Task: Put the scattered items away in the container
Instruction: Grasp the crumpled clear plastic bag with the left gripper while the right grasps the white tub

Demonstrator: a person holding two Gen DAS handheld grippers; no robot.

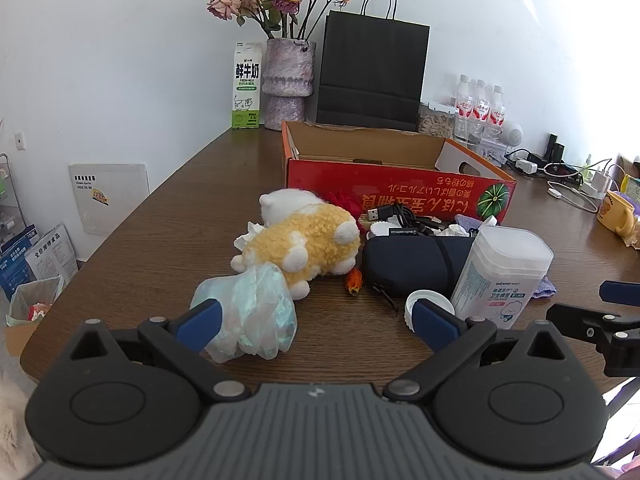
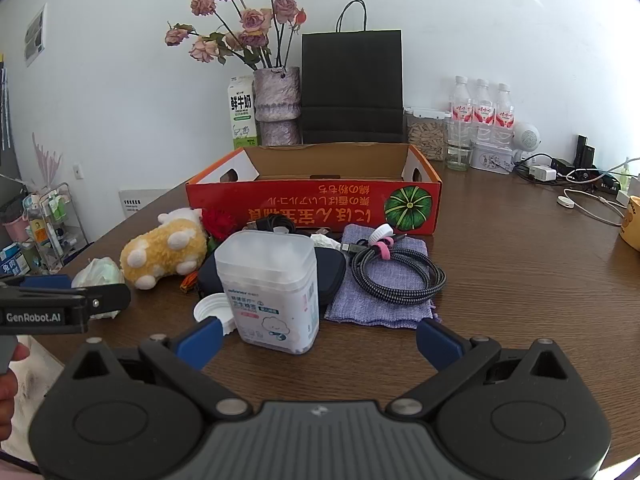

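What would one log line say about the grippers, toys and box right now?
left gripper: open, empty | right gripper: open, empty | yellow-and-white plush toy: on table | red cardboard box: looks empty

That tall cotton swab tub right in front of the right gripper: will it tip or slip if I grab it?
The cotton swab tub stands upright and tall on a narrow base, so a high nudge could probably topple it. Its smooth translucent plastic walls may be slippery. It looks light, filled with swabs. The open right gripper likely spans it.
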